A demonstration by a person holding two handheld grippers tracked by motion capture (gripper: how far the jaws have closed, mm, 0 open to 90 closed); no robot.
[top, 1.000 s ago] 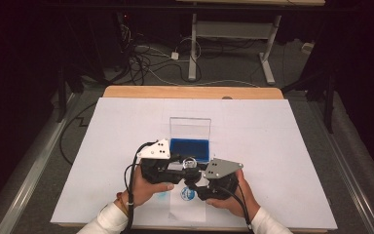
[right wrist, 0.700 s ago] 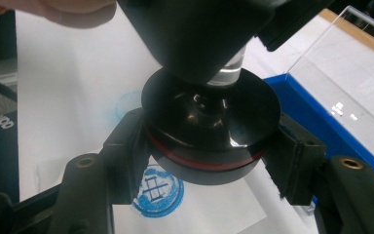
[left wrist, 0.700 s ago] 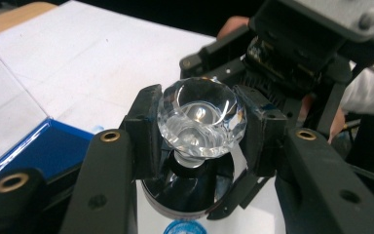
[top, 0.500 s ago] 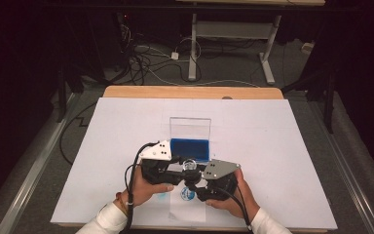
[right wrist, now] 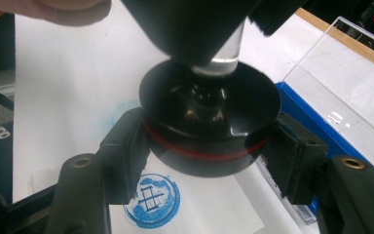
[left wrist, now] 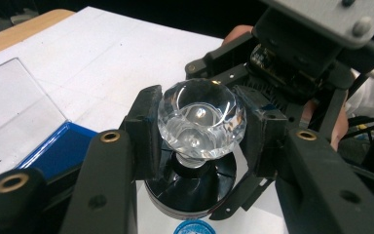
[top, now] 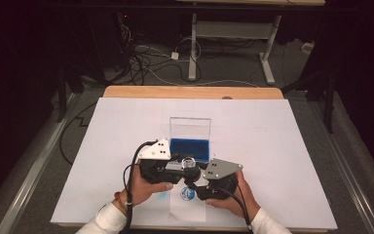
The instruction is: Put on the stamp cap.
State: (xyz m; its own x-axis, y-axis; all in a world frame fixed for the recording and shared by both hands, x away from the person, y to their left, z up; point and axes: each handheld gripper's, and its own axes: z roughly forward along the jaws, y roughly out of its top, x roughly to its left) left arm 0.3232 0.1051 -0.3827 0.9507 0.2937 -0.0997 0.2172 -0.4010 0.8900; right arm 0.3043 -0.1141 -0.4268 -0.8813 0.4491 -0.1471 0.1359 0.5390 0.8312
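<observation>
Left jaws clamp crystal knob (left wrist: 200, 117) | right jaws flank black base (right wrist: 209, 122), just opening

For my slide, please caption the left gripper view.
Left gripper shut on the stamp's clear knob, above its black base.

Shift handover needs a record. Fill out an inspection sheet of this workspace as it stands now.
Surface: white sheet over a wooden table; a paper slip bears a round blue stamp print.
Job's things: stamp with clear knob and black base with a red band, held above the print; open blue ink pad case with its clear lid upright.
Clutter: faint blue smudge on the sheet.
Grippers: left gripper shut on the knob; right gripper around the base, jaws just been opening.
Cables: one trails from each gripper; a tangle on the floor.
Surroundings: dark room, desk frame legs behind.
</observation>
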